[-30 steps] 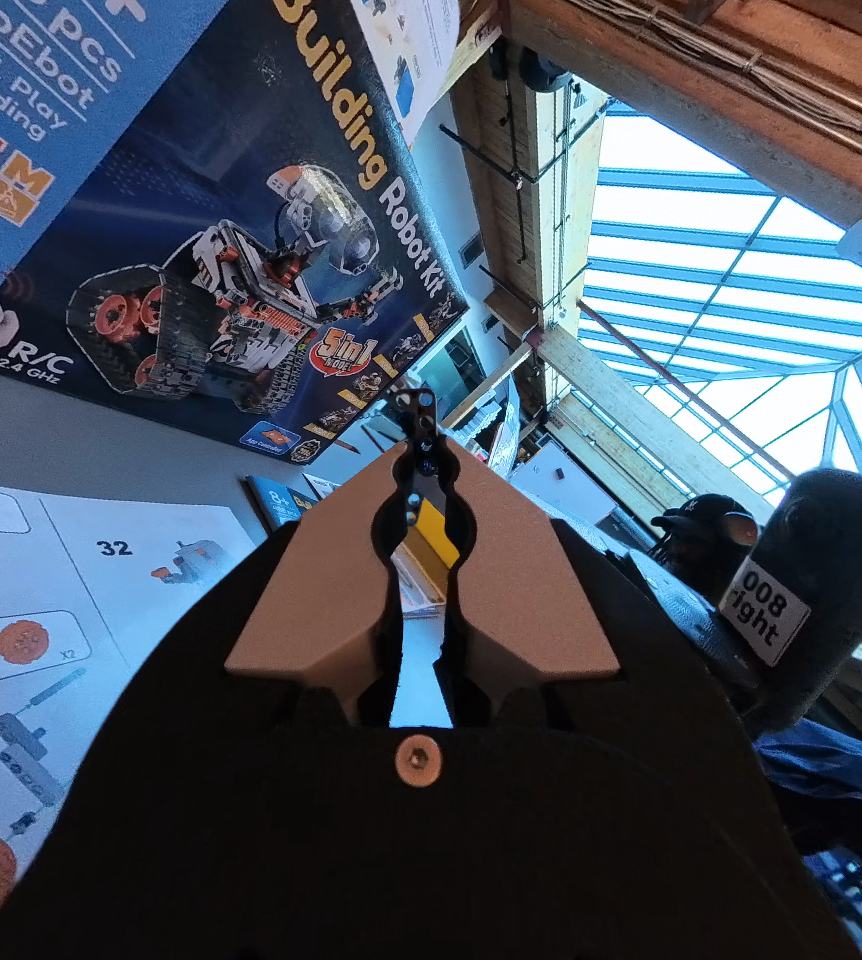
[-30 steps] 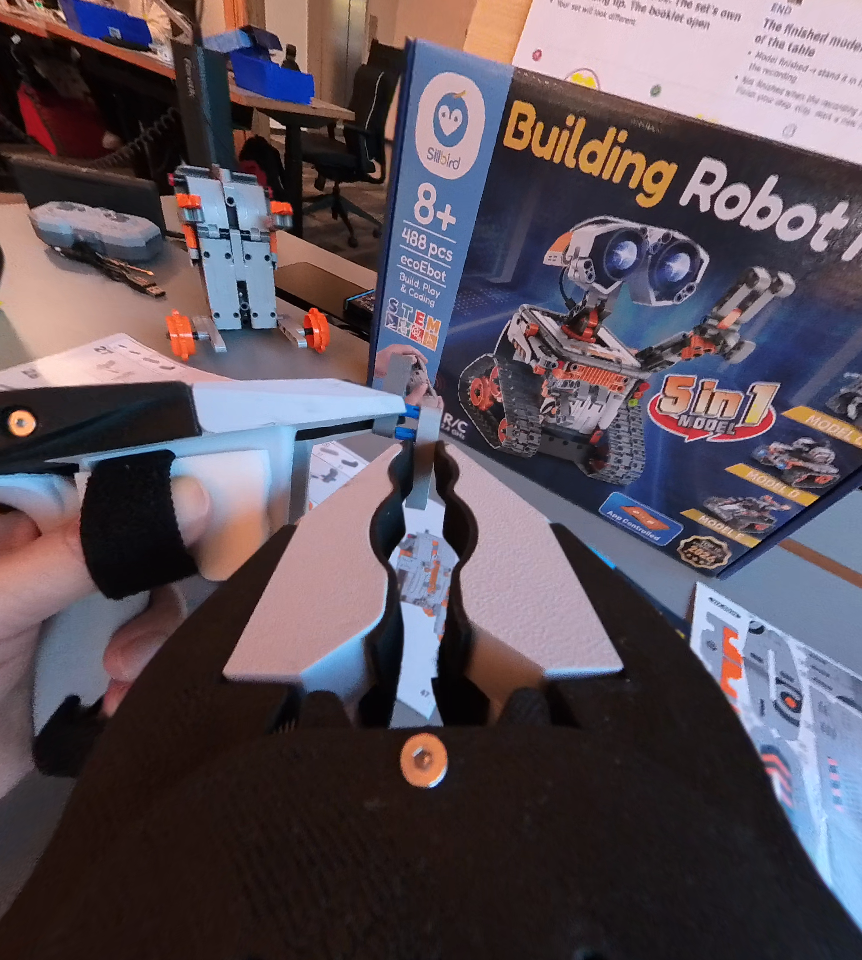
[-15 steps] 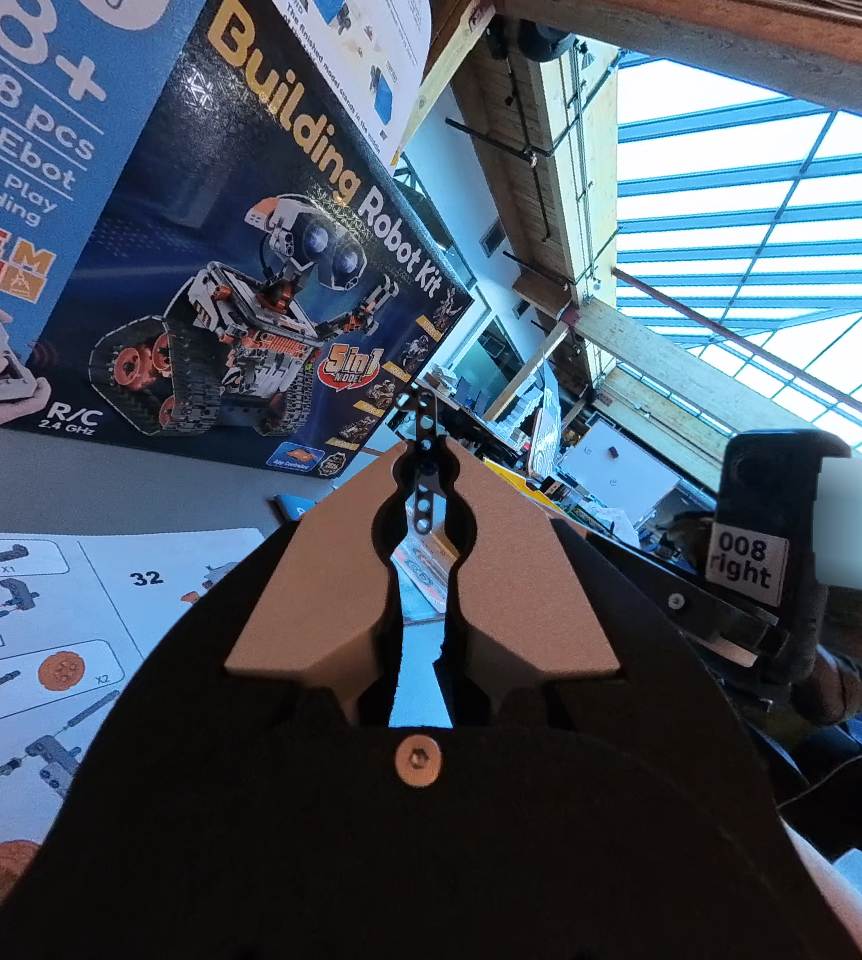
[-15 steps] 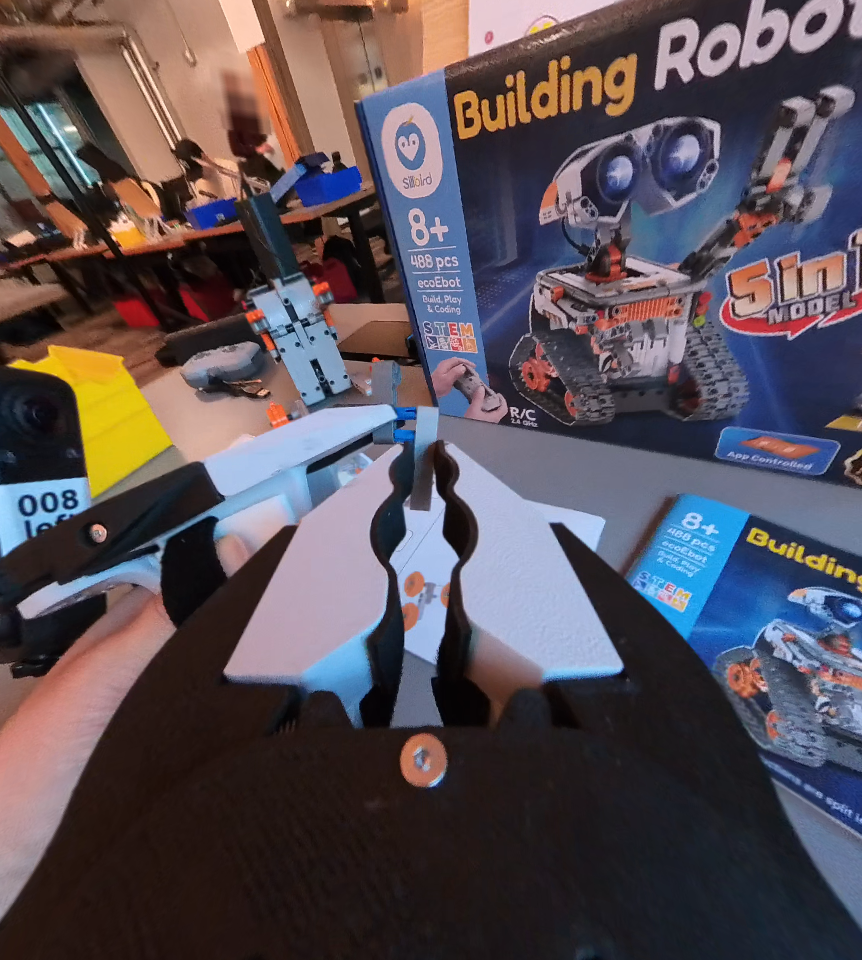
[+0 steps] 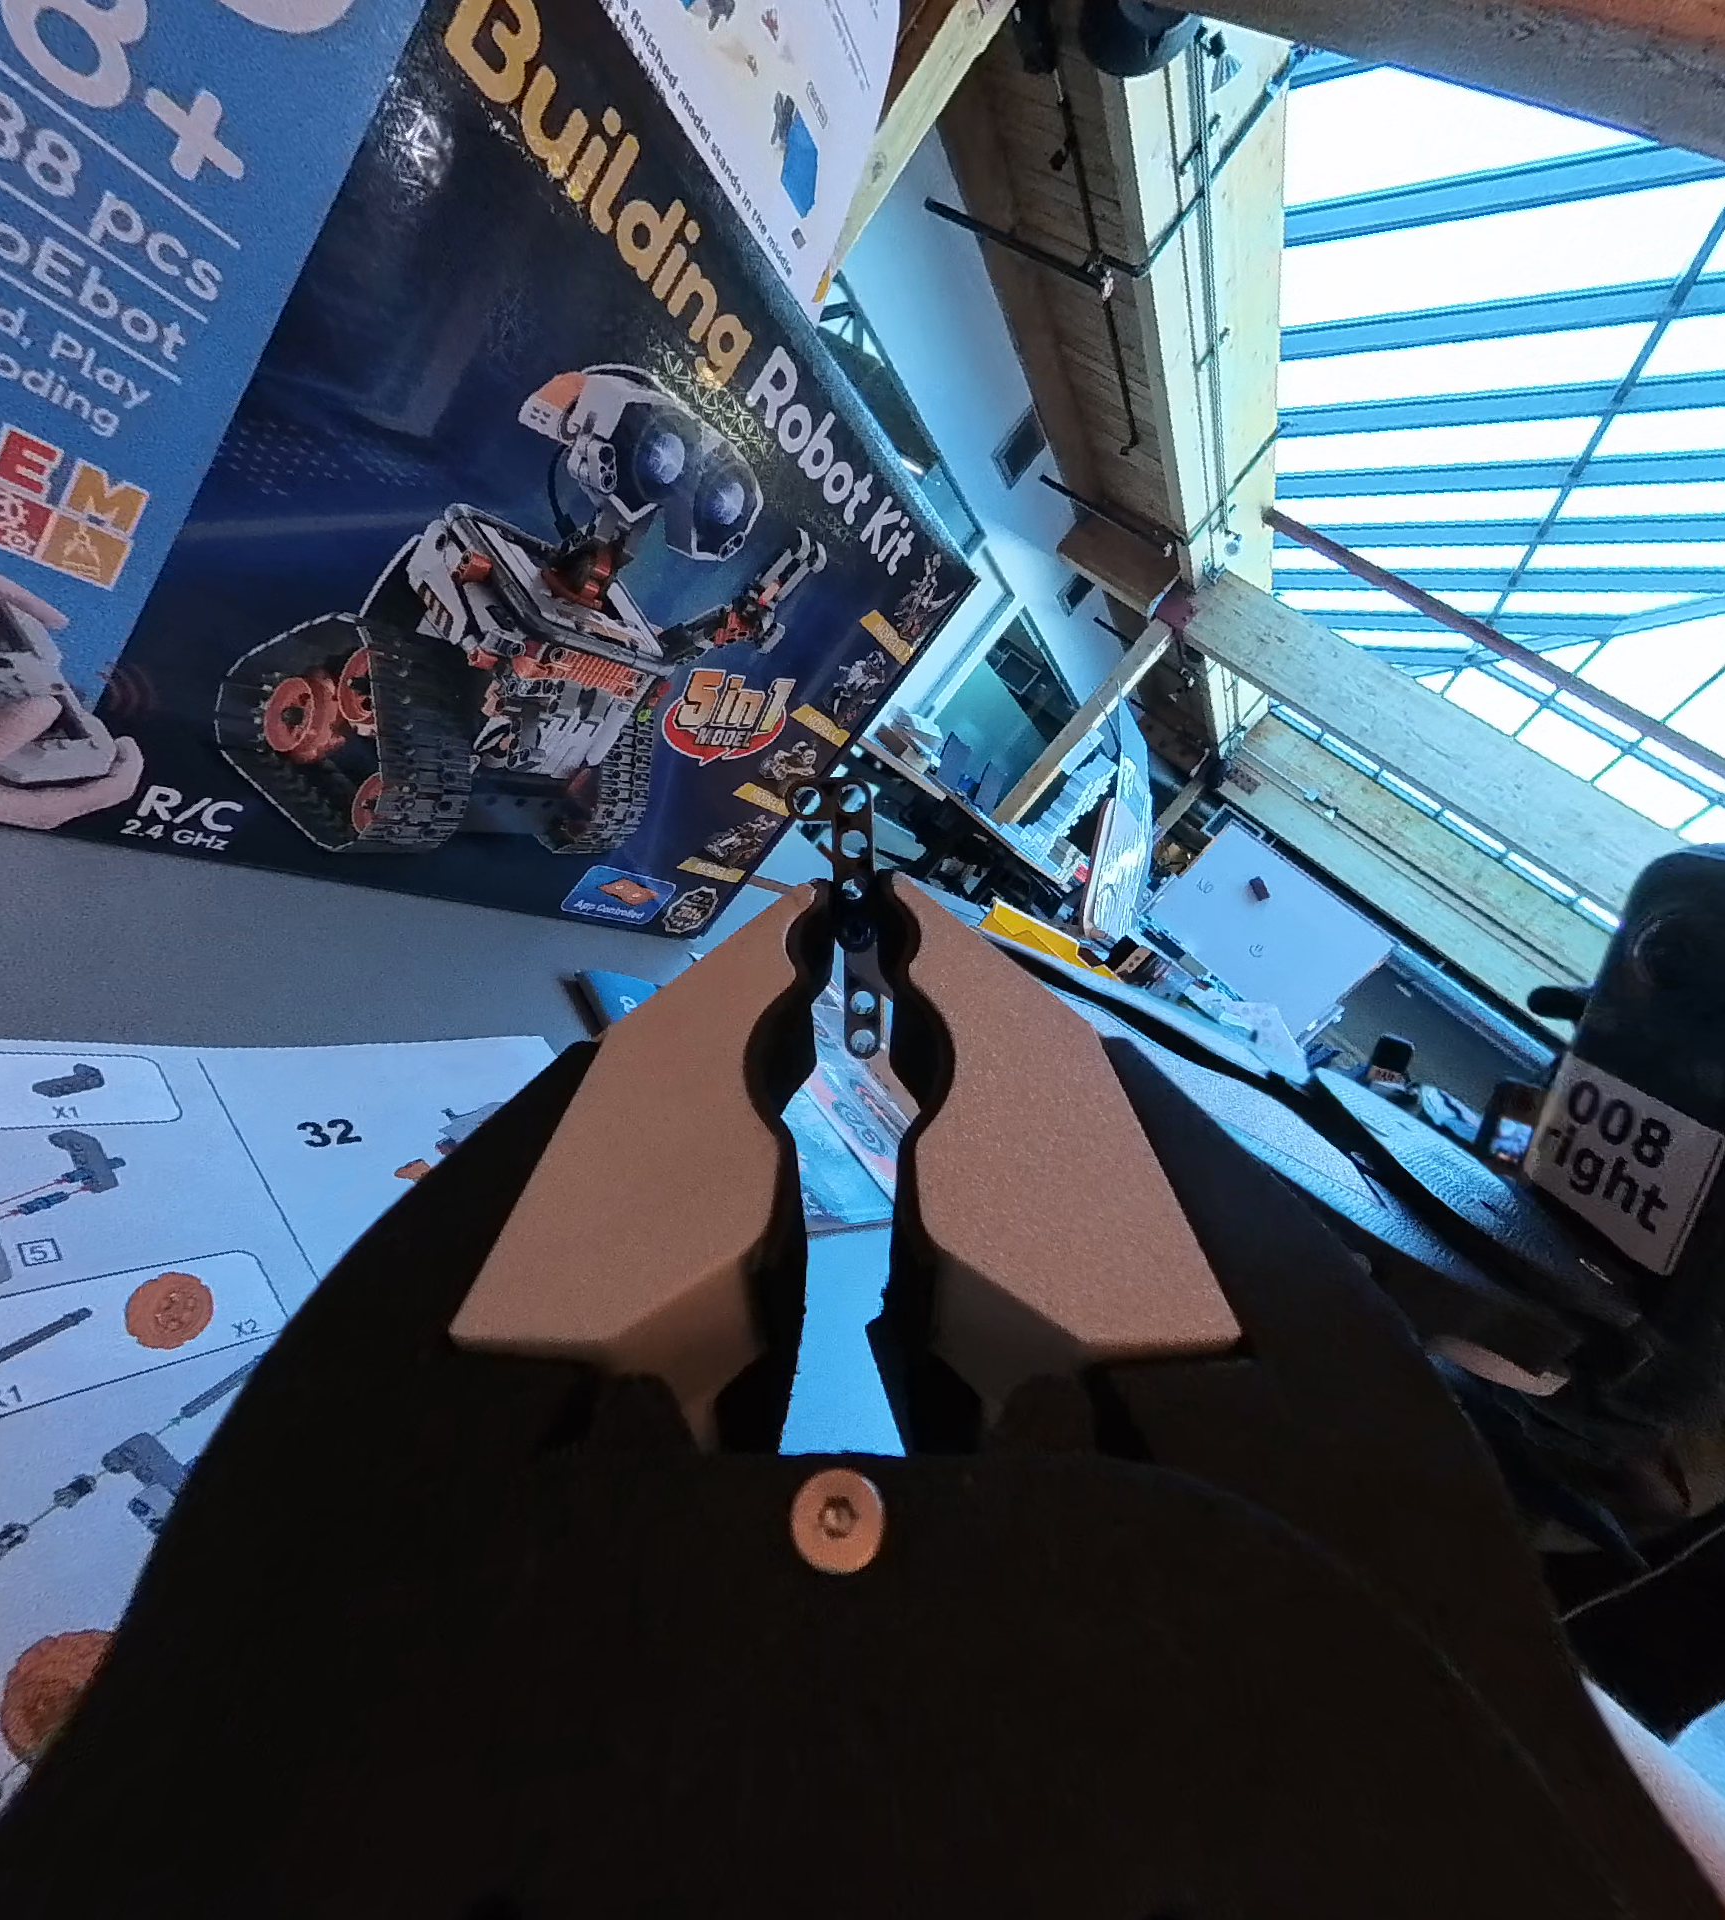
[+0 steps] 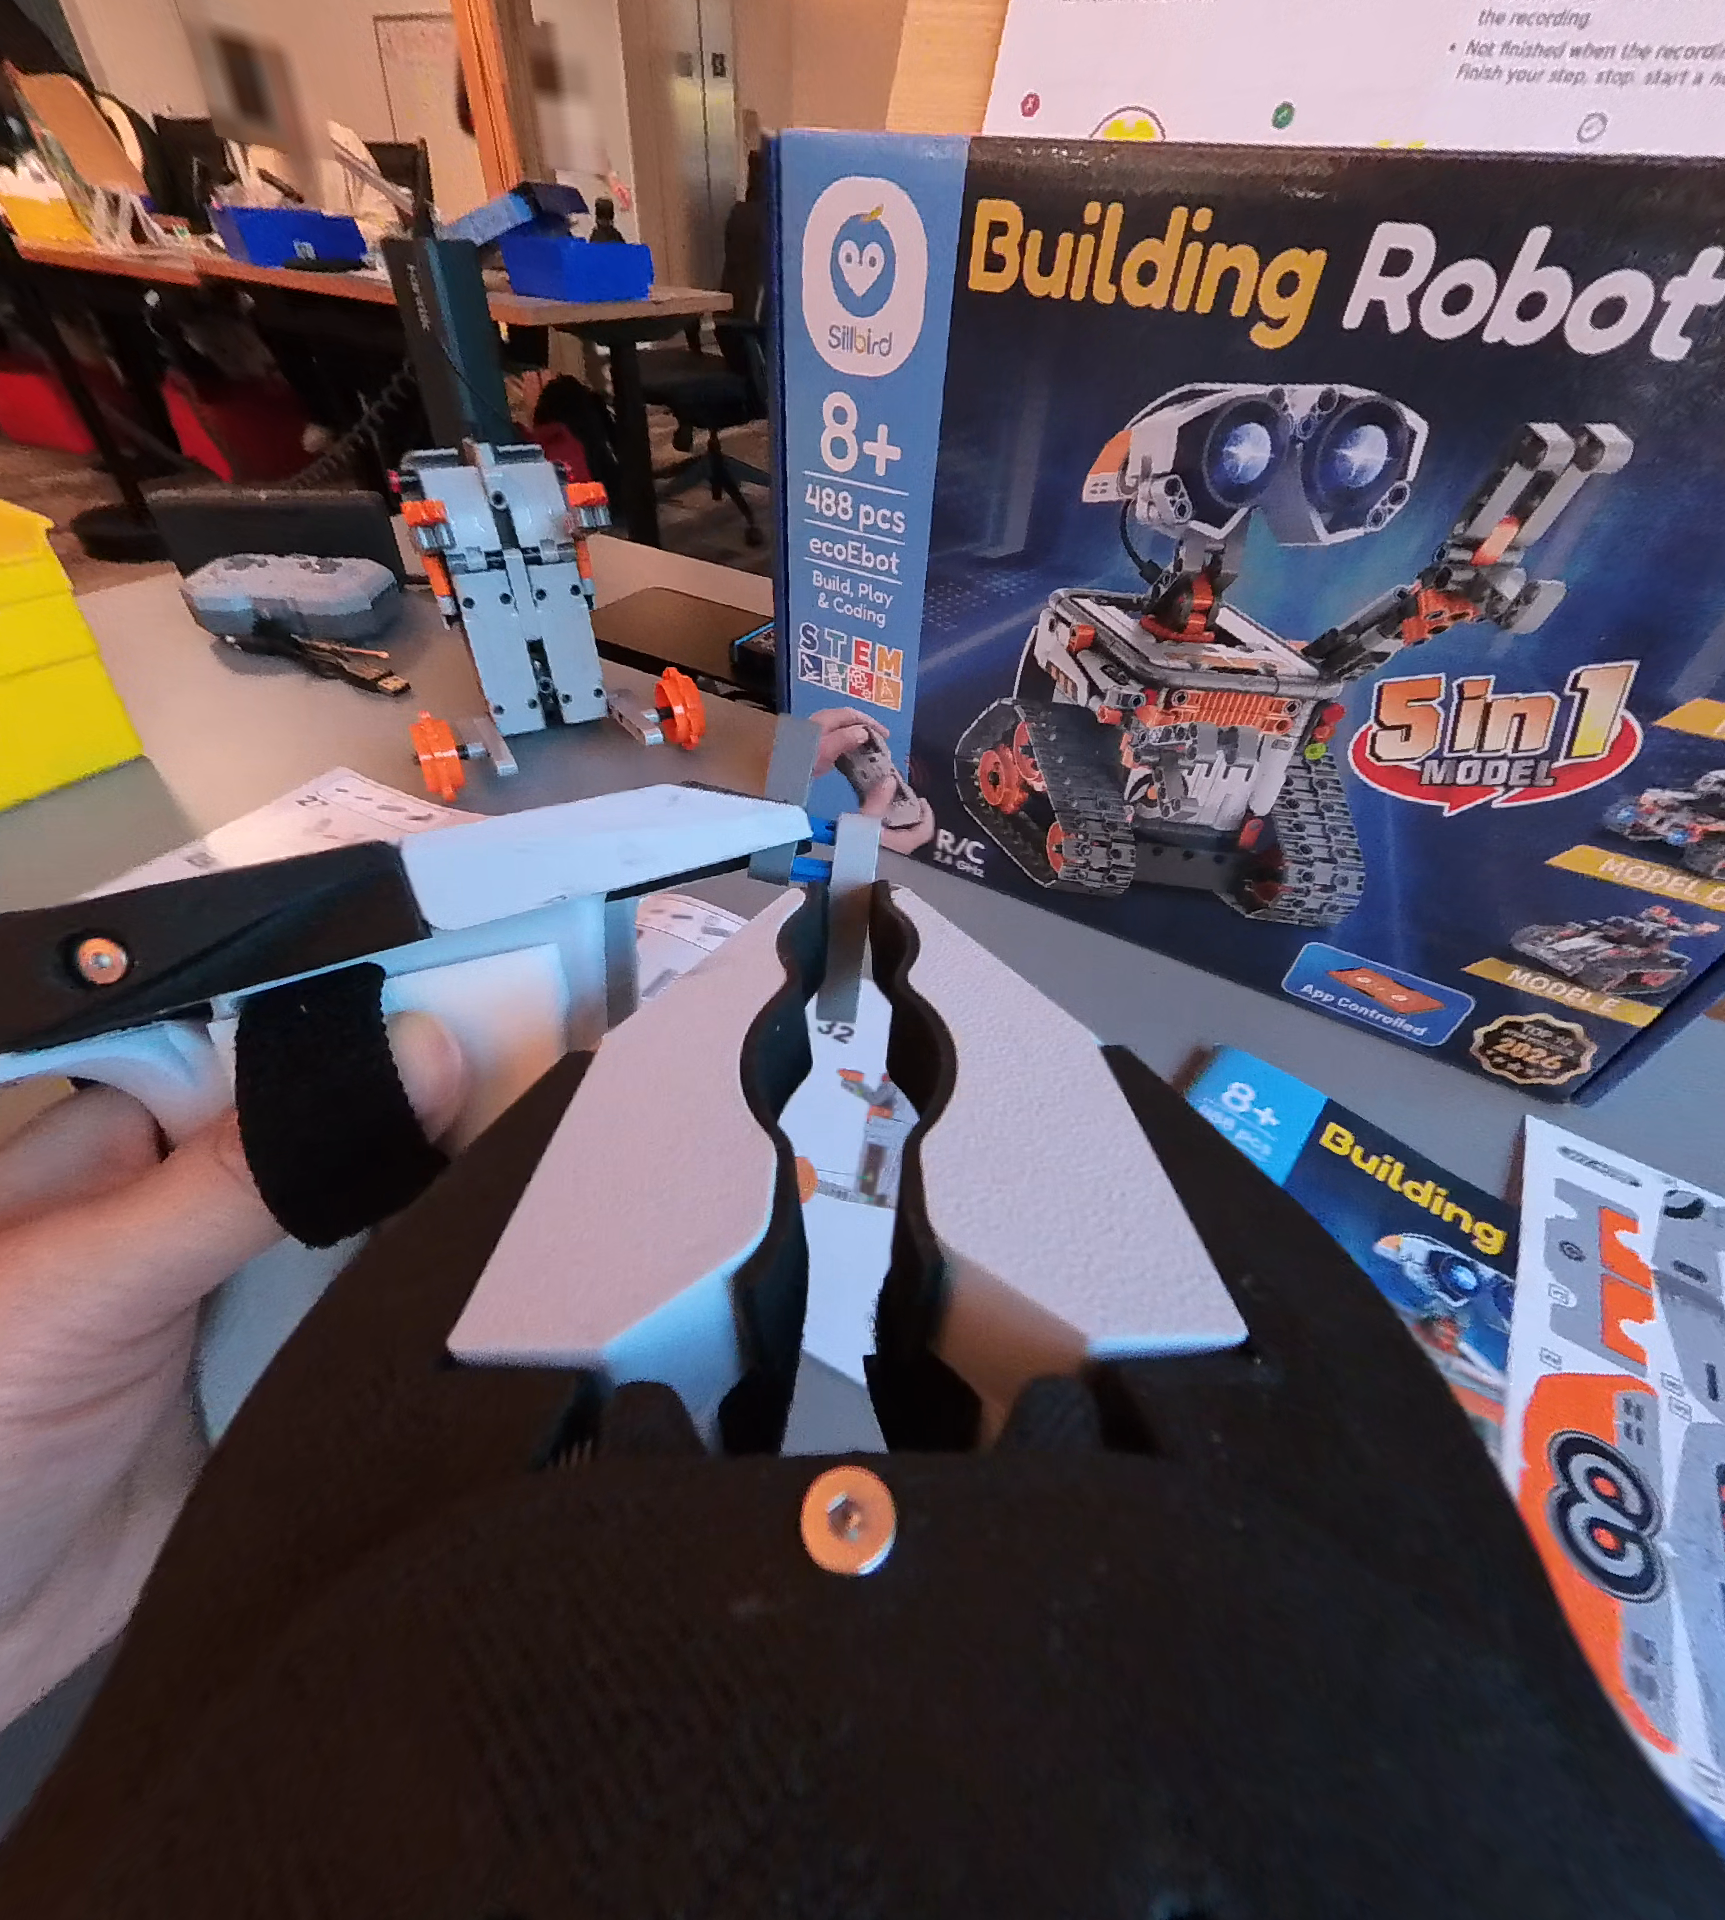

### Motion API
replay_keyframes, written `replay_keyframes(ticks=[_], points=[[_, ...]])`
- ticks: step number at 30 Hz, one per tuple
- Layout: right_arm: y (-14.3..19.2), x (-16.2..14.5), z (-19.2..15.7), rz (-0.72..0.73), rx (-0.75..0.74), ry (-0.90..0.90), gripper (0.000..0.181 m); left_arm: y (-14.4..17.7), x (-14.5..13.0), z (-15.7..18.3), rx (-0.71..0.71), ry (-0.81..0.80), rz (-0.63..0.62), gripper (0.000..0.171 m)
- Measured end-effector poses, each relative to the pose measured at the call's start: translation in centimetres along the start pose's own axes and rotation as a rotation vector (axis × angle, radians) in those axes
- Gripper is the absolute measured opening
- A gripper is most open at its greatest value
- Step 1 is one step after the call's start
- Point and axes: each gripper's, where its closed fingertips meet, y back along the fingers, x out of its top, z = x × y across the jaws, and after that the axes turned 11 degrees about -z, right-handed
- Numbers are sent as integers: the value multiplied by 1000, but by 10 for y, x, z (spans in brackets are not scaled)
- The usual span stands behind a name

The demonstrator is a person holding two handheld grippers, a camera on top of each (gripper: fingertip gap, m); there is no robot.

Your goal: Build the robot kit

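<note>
Left wrist view: left gripper (image 5: pixel 850 902) has its jaws closed on a dark perforated beam (image 5: pixel 854 914), a thin strip w/ a row of holes, standing upright and sticking out past the tips. Robot kit box (image 5: pixel 484 499) stands behind it on the grey table (image 5: pixel 214 956). Open instruction booklet (image 5: pixel 89 1247) lies in front of the box, at the gripper's left. Right gripper's black camera body (image 5: pixel 1699 1101) shows well off to the right of the box.

Right wrist view: right gripper (image 6: pixel 845 904) has its jaws closed on a grey beam (image 6: pixel 847 914), upright, top poking above the tips. Left gripper (image 6: pixel 785 821) comes in from the left of the box (image 6: pixel 1357 582), its tip touching the grey beam via blue pins (image 6: pixel 818 847). A hand (image 6: pixel 58 1299) holds it. Part-built grey-and-orange model (image 6: pixel 525 613) stands left of the box; small booklet (image 6: pixel 1357 1216) and sticker sheet (image 6: pixel 1689 1455) lie in front of it.
</note>
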Motion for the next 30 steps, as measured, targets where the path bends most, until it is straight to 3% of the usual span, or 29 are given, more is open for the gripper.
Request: replay_keyframes(ticks=[8,18,22,24,30], points=[[-1,-3,1,19,139,-182,6,-2,-1,2,-55,61,0,4],[1,-5,1,17,62,48,6,-3,-5,2,-56,44,-44,4],[3,-4,2,23,-6,184,6,-1,-5,3,-111,153,-40,4],[2,-5,0,21,19,131,6,0,-5,1,-118,186,-24,4],[4,-3,2,32,186,-202,6,-4,-2,6,-74,49,-33,4]])
